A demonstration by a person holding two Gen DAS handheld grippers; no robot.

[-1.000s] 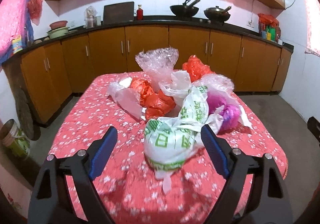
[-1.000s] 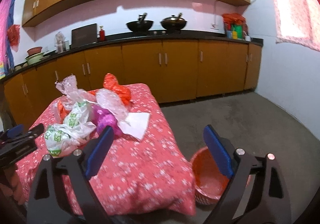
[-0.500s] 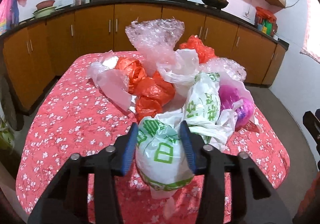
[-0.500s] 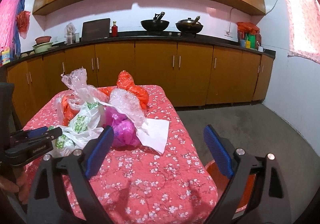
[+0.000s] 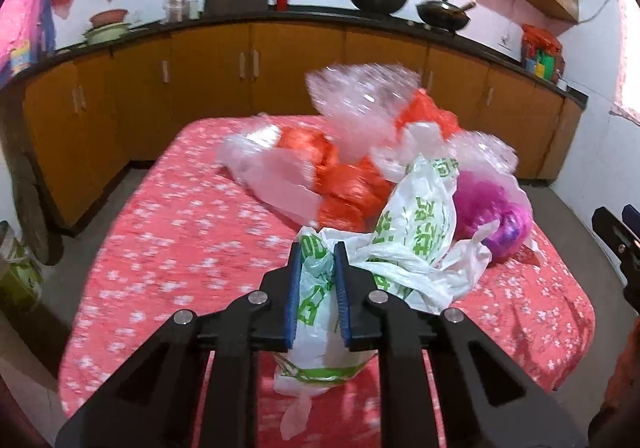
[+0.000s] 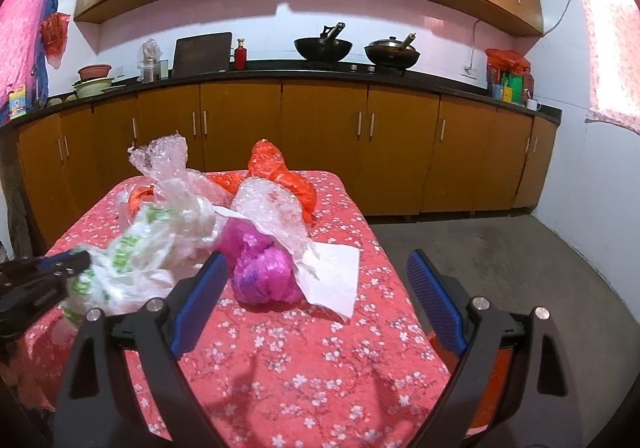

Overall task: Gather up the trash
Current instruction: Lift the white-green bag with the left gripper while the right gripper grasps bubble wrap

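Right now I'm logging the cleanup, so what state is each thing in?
Left gripper: jaws closing, pinching the white-and-green bag.
White-and-green bag: crumpled, partly squeezed.
Right gripper: jaws wide open, empty.
Magenta bag: bunched, on the table.
Paper sheet: flat, untouched.

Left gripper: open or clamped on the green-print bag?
Clamped, jaws closing. In the left wrist view the left gripper has its blue pads pressed into the white bag with green print, plastic bunched between them. The right gripper stands open, empty.

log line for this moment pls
left gripper: closing on green-print bag | right gripper: open, empty | trash pile on table
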